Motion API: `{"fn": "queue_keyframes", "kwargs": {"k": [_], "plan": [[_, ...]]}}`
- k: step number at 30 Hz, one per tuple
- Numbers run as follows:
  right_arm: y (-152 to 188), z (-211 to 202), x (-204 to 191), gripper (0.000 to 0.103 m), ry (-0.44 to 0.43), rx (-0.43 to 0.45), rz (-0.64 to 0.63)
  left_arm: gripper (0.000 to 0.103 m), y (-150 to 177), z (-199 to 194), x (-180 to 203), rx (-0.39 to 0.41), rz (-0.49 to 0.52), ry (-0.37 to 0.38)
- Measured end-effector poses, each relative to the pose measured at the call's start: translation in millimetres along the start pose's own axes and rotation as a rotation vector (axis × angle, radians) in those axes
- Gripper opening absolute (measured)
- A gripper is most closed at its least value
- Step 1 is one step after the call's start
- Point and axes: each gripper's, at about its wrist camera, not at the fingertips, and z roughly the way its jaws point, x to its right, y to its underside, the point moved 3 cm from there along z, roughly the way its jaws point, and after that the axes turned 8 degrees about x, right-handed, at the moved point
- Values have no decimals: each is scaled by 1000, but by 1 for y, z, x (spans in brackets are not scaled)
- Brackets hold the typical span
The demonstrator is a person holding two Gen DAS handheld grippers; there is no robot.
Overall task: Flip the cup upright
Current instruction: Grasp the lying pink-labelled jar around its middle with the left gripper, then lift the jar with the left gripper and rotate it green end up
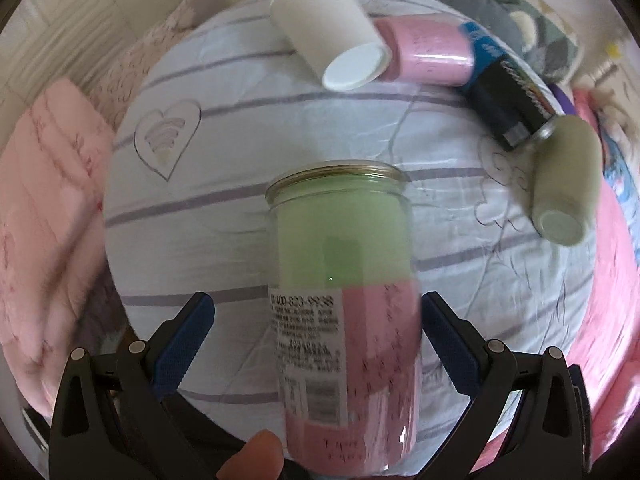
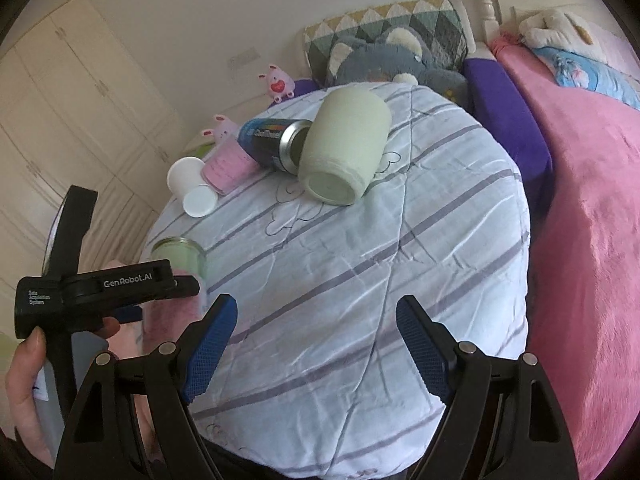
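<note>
A glass cup (image 1: pixel 344 300) with a green and pink label stands mouth up between the fingers of my left gripper (image 1: pixel 318 336). The jaws stand wide and the pads do not touch the glass. The same cup (image 2: pixel 180 264) shows at the left in the right wrist view, partly hidden behind the left gripper body (image 2: pixel 100 296). My right gripper (image 2: pixel 316 344) is open and empty above the striped quilt (image 2: pixel 360 260). A white paper cup (image 1: pixel 332 36), a pink cup (image 1: pixel 428 54), a dark blue can (image 1: pixel 508 92) and a pale green cup (image 1: pixel 564 184) lie on their sides at the far side.
The cups rest on a quilt-covered round surface. A pink blanket (image 2: pixel 592 240) lies to the right, a grey plush toy (image 2: pixel 384 60) and patterned pillow behind, small pink toys (image 2: pixel 280 82) at the back, wardrobe doors (image 2: pixel 72 120) to the left.
</note>
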Motion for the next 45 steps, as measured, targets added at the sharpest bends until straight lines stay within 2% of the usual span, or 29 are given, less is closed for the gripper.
{"fn": "queue_keyframes", "kwargs": {"k": [1,6,10,13,15,18,20,24,25,27,30,34,38,44,45], "plan": [[-1,3,2,83,1,-6,2,101,-1,2,-2,-6,-19,8],[-5,9,9,83,5,-14,11,74,-5,6,0,-34,-42,71],[-5,9,10,83,7,-11,17,74,-8,7,2,-37,-20,88],[-4,6,8,83,12,-11,17,74,-16,3,7,11,73,90],[-2,3,6,83,16,-9,17,74,-18,-7,9,91,144,77],[0,-1,3,83,21,-3,19,74,-24,-23,6,227,183,82],[1,-3,0,83,25,1,19,74,-28,-33,3,344,202,85],[5,-10,-10,83,33,7,12,74,-38,-46,-4,566,252,145],[6,-12,-12,83,38,8,10,74,-39,-50,-5,638,282,164],[9,-16,-17,83,57,10,6,74,-41,-57,1,788,361,149],[15,-22,-23,83,86,14,10,74,-35,-58,6,898,454,191],[26,-28,-34,83,131,13,19,73,-33,-35,6,833,523,257],[35,-31,-47,83,157,13,23,73,-19,-37,-4,841,530,287],[43,-36,-70,83,169,24,3,74,-16,-38,-6,818,518,319],[43,-37,-73,83,170,26,-1,79,-16,-39,-4,815,523,323]]}}
